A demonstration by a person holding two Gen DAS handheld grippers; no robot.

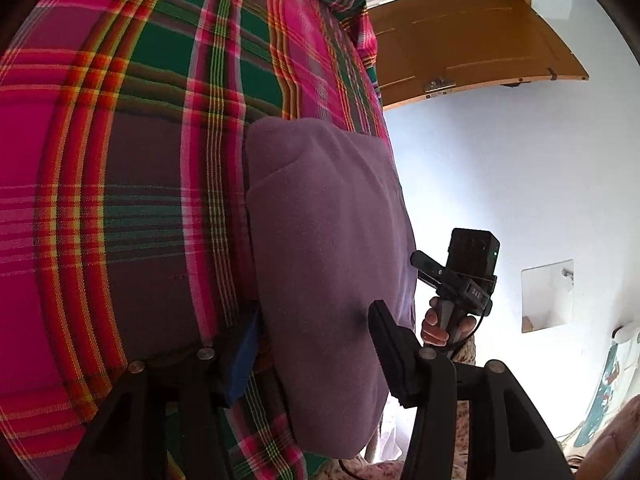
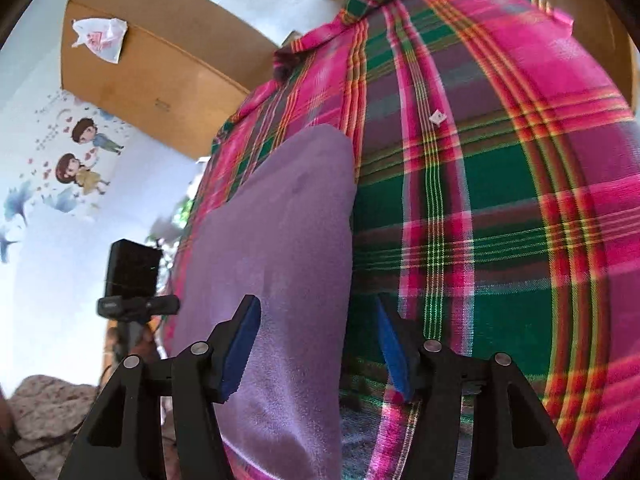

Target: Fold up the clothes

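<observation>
A folded purple garment (image 1: 320, 220) (image 2: 288, 208) lies on a pink, green and red plaid sheet (image 1: 140, 160) (image 2: 500, 200). My left gripper (image 1: 316, 312) is open and straddles the near end of the garment, its right finger pressing a dent into the cloth. My right gripper (image 2: 316, 300) is also open. Its left pad (image 2: 240, 352) lies over the purple cloth, and its right pad (image 2: 390, 352) stands over the plaid, clear of the garment's edge. Each view shows the other gripper beside the garment: the right one (image 1: 468, 276) held by a hand, the left one (image 2: 132, 280).
A wooden door (image 1: 460, 40) stands beyond the sheet. A cardboard box (image 2: 152, 60) with a white plastic bag (image 2: 100, 36) on it sits by a wall with cartoon stickers (image 2: 80, 152). A small white scrap (image 2: 438, 116) lies on the plaid. Floral fabric (image 2: 44, 404) shows low left.
</observation>
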